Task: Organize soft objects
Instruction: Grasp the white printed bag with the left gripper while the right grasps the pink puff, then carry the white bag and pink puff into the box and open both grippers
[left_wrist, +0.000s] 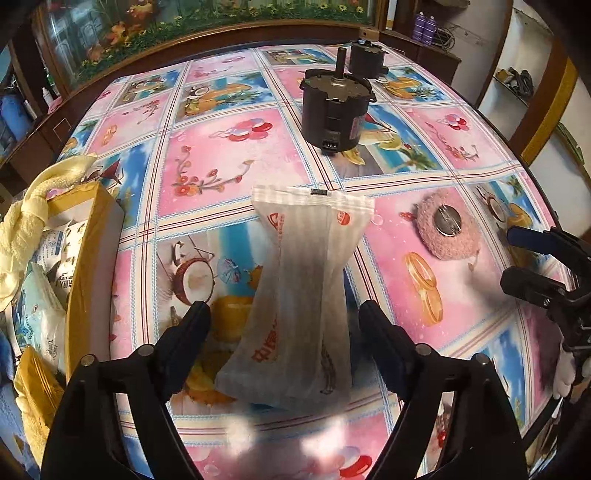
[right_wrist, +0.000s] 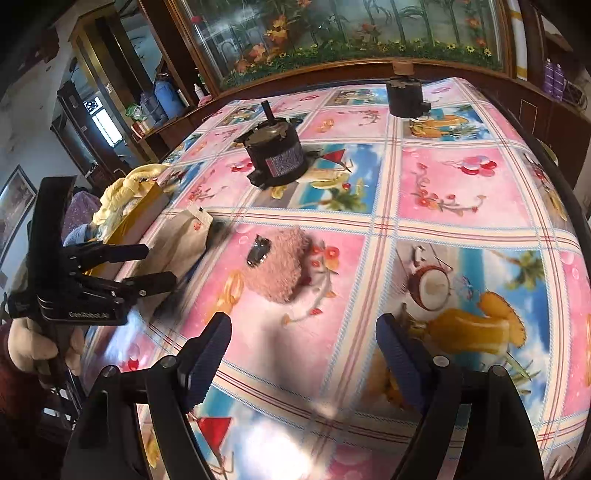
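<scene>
A white translucent pouch (left_wrist: 306, 288) with red print lies flat on the patterned tablecloth, its near half between the wide-apart fingers of my open left gripper (left_wrist: 284, 321), which do not touch it. To its right sits a round pink fluffy pad (left_wrist: 447, 225) with a metal disc in its middle. In the right wrist view the fluffy pad (right_wrist: 280, 266) lies ahead and slightly left of my open right gripper (right_wrist: 304, 343), which holds nothing. The pouch (right_wrist: 184, 240) and the left gripper (right_wrist: 147, 267) show at the left there. The right gripper (left_wrist: 517, 262) appears at the right edge of the left wrist view.
An open cardboard box (left_wrist: 92, 236) at the table's left edge holds white packets and a yellow towel (left_wrist: 26, 221). Two black motors (left_wrist: 334, 110) (left_wrist: 365, 55) stand farther back. A wooden cabinet with a flower picture runs behind the table (right_wrist: 461, 184).
</scene>
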